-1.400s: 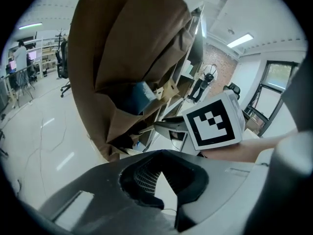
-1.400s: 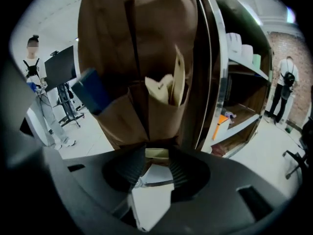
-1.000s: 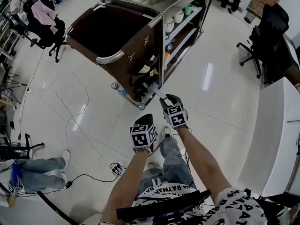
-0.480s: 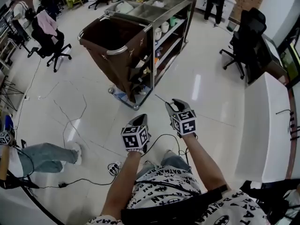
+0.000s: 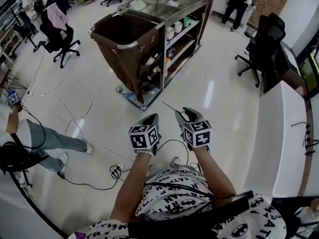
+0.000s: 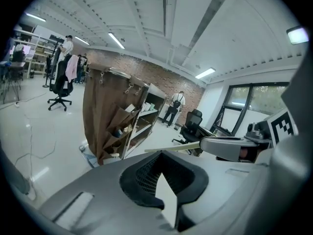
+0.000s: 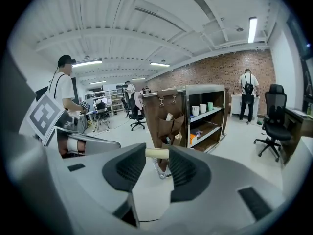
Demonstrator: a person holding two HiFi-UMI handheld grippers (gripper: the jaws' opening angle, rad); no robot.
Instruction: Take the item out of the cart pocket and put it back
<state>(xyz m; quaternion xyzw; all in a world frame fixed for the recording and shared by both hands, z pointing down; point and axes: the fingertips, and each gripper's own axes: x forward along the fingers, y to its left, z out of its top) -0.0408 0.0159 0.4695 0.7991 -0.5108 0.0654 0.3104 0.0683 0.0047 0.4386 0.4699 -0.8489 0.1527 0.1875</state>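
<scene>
The housekeeping cart (image 5: 185, 14) stands ahead, with a brown bag (image 5: 124, 39) whose side pockets (image 5: 149, 68) hold small items. It also shows in the left gripper view as the cart (image 6: 112, 116) and in the right gripper view as the cart (image 7: 171, 116). My right gripper (image 5: 183, 114) is shut on a thin pale flat strip (image 7: 157, 153), which pokes forward to the left as the strip (image 5: 169, 106). It is held well short of the cart, over the floor. My left gripper (image 5: 152, 119) hangs beside it, shut and empty.
A power strip and cable (image 5: 115, 172) lie on the floor by my feet. A person's legs (image 5: 55, 143) are at the left. Office chairs (image 5: 259, 49) and a white counter (image 5: 279, 143) line the right. Another chair (image 5: 57, 31) is at the far left.
Both grippers have drawn back from the cart, the right one carrying the strip away from the pockets. The cart now lies farther off. The person at the left has shifted.
</scene>
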